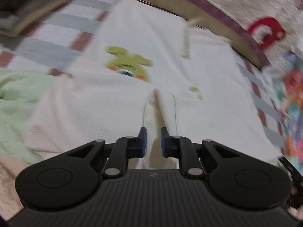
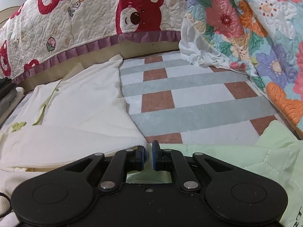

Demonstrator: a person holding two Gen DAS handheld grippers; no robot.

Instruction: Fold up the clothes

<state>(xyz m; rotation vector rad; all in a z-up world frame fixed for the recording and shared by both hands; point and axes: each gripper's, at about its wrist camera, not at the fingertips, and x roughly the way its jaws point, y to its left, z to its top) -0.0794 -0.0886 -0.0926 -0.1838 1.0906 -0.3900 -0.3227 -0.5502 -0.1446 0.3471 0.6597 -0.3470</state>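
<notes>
Between the blue pads of my left gripper runs a raised ridge of the white garment; the jaws stand narrowly apart with that fold of cloth in the gap, though I cannot tell whether the pads actually pinch it. The ridge runs straight ahead along the finger axis, away from me, so the garment's long axis lies in line with this gripper. The view is motion-blurred. Beyond the ridge sits a green appliqué, and farther still the garment's far edge meets the striped bed sheet.

At my right gripper, the jaws are likewise narrow; a folded-over corner of the white garment touches the left pad, and I cannot tell whether it is gripped. The garment spreads left and away from these jaws; a pale green quilted cloth lies under and to the right. Farther off stand the bear-print quilt and the floral quilt. I judge the left gripper to be the better centred on the cloth.
</notes>
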